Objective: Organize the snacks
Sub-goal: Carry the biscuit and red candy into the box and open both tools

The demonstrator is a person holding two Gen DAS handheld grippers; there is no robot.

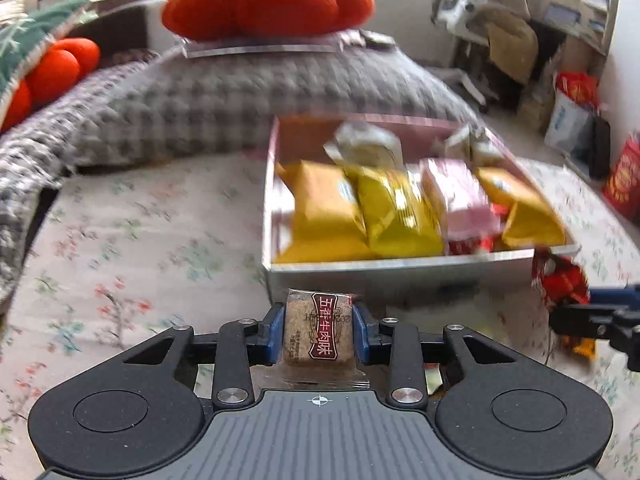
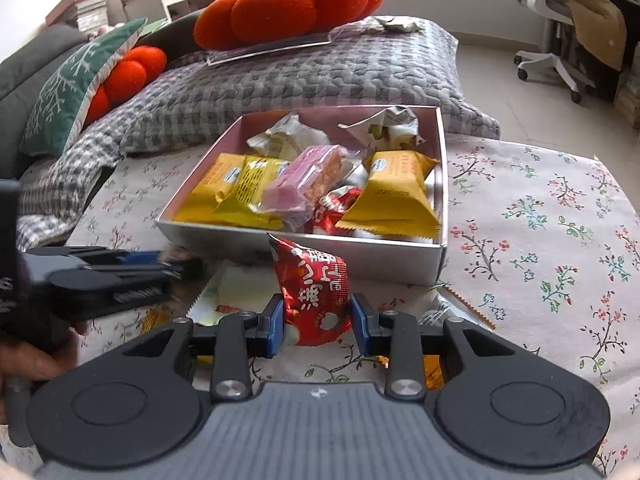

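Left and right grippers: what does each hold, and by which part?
Left gripper grips a brown snack bar across its long sides. Right gripper grips a red snack packet by its lower half.

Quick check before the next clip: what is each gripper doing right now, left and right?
Left gripper: closed on a brown snack bar.
Right gripper: closed on a red snack packet.
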